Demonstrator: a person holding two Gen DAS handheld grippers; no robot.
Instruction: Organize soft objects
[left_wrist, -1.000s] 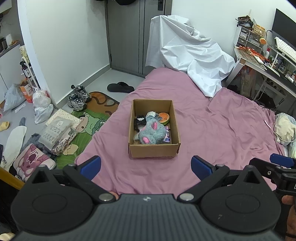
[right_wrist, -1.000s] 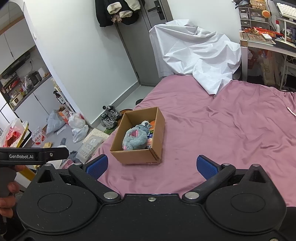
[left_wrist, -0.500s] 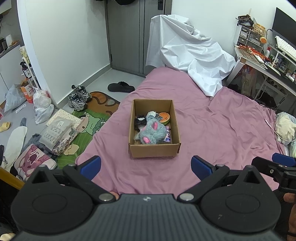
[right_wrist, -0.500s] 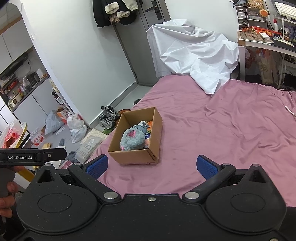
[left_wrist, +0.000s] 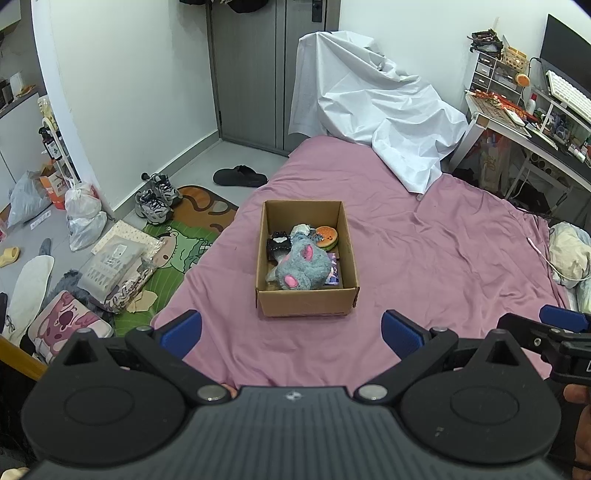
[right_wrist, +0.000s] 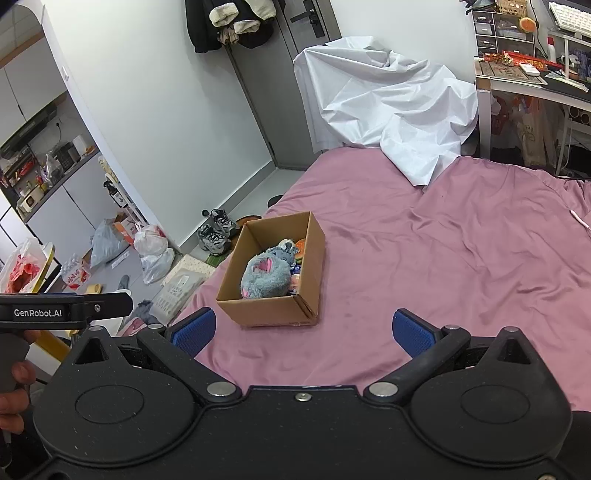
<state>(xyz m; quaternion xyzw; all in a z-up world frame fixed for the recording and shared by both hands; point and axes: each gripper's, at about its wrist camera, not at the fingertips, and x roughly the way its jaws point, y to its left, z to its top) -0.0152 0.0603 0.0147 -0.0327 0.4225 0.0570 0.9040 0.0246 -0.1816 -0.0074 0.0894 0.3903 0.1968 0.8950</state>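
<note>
An open cardboard box (left_wrist: 306, 302) (right_wrist: 258, 310) sits on the pink bed sheet (left_wrist: 424, 266) (right_wrist: 443, 240). Inside lie a grey plush toy with pink ears (left_wrist: 301, 267) (right_wrist: 264, 275), a burger-shaped soft toy (left_wrist: 325, 236), a black item (left_wrist: 279, 243) and other small things. My left gripper (left_wrist: 291, 330) is open and empty, held back from the box's near side. My right gripper (right_wrist: 303, 330) is open and empty, near the box's right front corner. The right gripper's side also shows in the left wrist view (left_wrist: 546, 332).
A white sheet (left_wrist: 369, 110) drapes over something at the bed's far end. A cluttered desk (left_wrist: 524, 118) stands at the right. Shoes (left_wrist: 155, 195), a slipper (left_wrist: 240, 176), bags (left_wrist: 83, 218) and a green mat (left_wrist: 177, 251) lie on the floor at the left. A pillow (left_wrist: 569, 254) lies at the bed's right edge.
The right gripper has drifted slightly right and back, so the box sits further left in its view. The left gripper has barely moved. Both stay open.
</note>
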